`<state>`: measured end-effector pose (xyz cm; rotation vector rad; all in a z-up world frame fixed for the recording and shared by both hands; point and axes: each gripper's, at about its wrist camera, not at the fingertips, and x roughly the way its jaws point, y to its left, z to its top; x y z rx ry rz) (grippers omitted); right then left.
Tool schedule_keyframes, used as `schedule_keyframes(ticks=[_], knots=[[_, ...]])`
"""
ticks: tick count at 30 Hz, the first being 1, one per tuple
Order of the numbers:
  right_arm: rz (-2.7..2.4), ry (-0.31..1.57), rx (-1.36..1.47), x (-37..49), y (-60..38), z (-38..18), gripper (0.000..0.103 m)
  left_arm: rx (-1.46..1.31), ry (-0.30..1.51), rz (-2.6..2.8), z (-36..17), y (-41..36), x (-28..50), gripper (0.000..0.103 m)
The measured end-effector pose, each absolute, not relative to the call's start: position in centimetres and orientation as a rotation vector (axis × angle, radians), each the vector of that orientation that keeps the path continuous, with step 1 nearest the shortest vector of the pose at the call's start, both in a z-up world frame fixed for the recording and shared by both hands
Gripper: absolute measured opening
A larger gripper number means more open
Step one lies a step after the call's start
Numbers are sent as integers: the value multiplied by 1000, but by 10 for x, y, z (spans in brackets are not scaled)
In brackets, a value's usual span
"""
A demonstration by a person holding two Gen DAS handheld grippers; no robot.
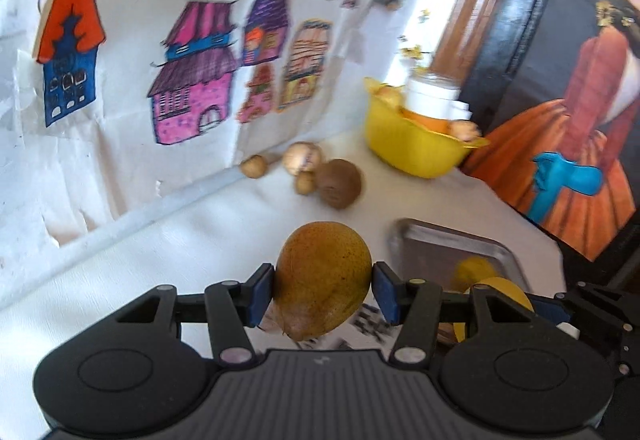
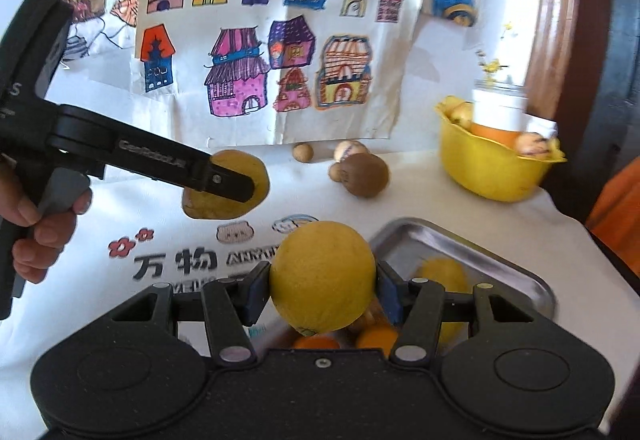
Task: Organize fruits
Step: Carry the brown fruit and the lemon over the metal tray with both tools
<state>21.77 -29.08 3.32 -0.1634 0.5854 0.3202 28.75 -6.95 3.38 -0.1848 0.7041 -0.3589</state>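
Pear (image 1: 323, 280) brownish-yellow and speckled, lemon (image 2: 323, 276) bright yellow, round, both clamped

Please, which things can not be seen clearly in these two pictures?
- Metal tray contents: right wrist view, near part hidden by the right claw and its yellow fruit.
- Yellow bowl contents: left wrist view, blurred, partly behind a white jar.
- Tablecloth print: left wrist view, blurred, covered by the left claw holding a brownish-yellow fruit.

left gripper (image 1: 323, 290), right gripper (image 2: 322, 290), jaws clamped
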Motion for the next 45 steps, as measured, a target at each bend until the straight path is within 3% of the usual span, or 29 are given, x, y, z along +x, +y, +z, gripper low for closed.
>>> schedule_keyframes(ticks=[19,45], knots=[[176,589,-98,138,-366,24,57,-167,680,-498,46,-137,191,57],[132,586,-138,137,-374,15,57,-157,736,-508,19,-152,176,57]])
